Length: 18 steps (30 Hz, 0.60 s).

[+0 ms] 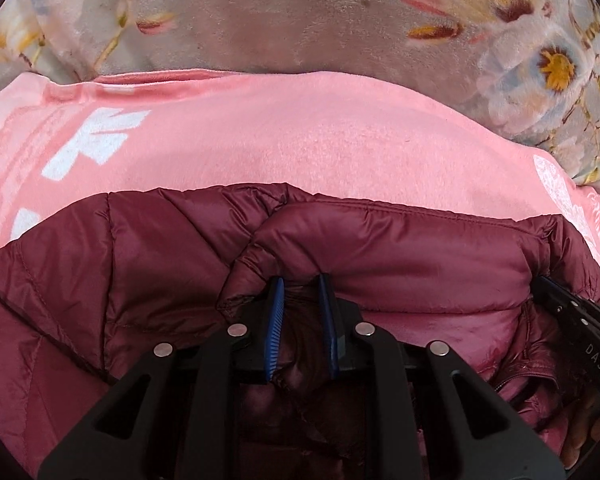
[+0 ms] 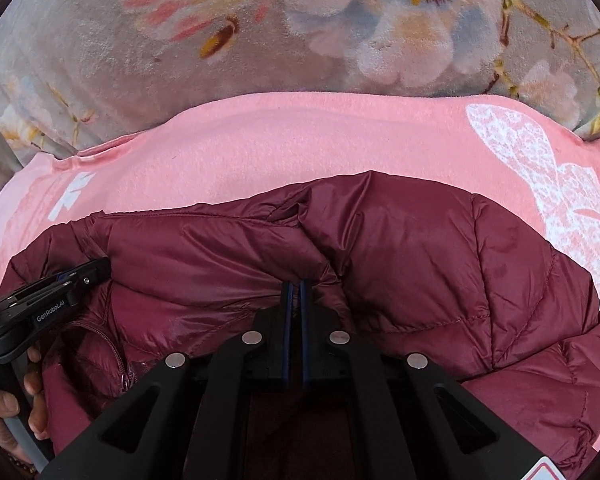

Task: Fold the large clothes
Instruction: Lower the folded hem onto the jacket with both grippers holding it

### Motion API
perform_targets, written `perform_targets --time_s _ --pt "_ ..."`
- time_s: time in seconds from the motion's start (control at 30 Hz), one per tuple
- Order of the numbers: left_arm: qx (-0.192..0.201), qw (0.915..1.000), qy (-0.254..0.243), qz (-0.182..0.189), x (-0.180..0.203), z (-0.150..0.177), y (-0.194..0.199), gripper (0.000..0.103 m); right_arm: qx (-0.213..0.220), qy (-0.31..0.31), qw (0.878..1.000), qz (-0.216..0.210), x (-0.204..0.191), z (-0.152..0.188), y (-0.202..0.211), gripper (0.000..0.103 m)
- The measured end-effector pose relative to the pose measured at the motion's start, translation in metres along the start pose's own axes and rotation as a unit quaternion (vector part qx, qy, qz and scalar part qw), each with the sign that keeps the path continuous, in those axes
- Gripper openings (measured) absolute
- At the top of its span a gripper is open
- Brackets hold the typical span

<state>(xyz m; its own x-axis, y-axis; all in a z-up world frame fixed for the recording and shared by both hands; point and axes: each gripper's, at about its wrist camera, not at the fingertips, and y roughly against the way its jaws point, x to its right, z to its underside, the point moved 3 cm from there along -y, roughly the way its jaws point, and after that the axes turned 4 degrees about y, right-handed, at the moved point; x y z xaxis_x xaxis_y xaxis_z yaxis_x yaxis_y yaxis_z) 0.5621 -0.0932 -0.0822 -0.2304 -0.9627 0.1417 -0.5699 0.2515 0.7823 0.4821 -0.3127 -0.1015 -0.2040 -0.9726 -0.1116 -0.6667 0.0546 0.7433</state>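
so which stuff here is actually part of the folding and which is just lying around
Part of the job:
- maroon quilted puffer jacket
- left gripper, fingers pinching a jacket fold
- right gripper, shut on jacket fabric

Just lying about:
- pink fleece blanket with white print
- grey floral plush blanket underneath

Pink towel (image 1: 300,136) with white print, lying on a grey floral plush blanket (image 2: 100,60)

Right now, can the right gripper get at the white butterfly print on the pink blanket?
Probably not yet: the right gripper is shut on the maroon jacket. The butterfly print on the pink blanket lies uncovered beyond it.
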Motion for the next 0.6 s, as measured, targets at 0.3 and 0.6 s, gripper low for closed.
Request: perform_targets --time_s 0.3,0.6 --pt "0.004 0.9997 -0.015 -0.019 0.0079 -0.0018 -0.0038 0.017 0.001 0.006 1.000 0.003 -0.0013 -0.0003 -0.0011 0.000" --pt "0.005 0.9993 -0.024 -0.029 0.0084 -0.0024 -0.0032 0.017 0.000 0.019 1.000 0.015 -0.0062 -0.0013 -0.0028 0.000"
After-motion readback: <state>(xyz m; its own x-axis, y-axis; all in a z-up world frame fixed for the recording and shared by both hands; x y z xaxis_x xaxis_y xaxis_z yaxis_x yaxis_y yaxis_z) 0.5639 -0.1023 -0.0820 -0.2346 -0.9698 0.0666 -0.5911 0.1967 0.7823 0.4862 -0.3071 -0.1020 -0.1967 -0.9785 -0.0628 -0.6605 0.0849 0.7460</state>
